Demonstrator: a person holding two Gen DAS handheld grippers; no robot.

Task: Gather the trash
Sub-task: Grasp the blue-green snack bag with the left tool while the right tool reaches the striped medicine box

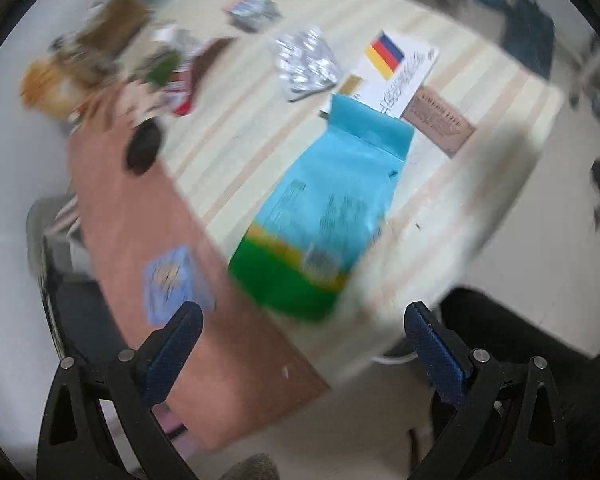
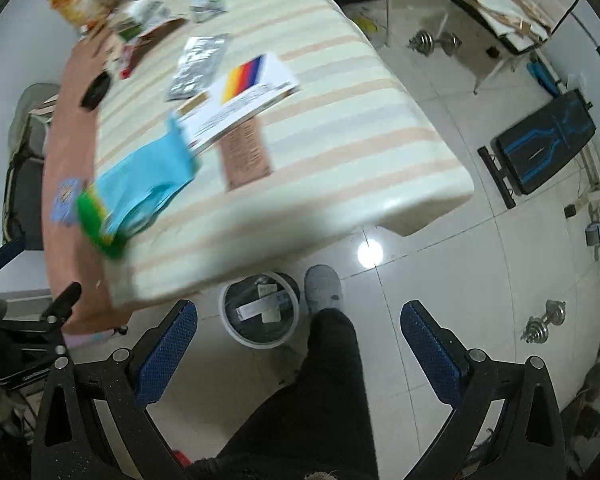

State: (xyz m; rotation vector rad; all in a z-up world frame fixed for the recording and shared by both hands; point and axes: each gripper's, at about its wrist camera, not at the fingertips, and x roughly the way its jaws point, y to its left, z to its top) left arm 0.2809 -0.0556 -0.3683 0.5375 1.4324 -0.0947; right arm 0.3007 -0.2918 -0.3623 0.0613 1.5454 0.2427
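Ahead of both spread, empty grippers [image 1: 304,344] [image 2: 300,344] wrappers — the blue-green pouch [image 1: 320,216] nearest — await, though the bin [image 2: 260,312] holds some.

**What I cannot resolve**

Left wrist view: motion blur smears the blue-and-green pouch [image 1: 324,216]; I cannot read its print. The wrapper heap [image 1: 100,64] at the far table corner dissolves into colours. Right wrist view: the table edge hides part of the bin [image 2: 260,310]; its contents are too small to identify.
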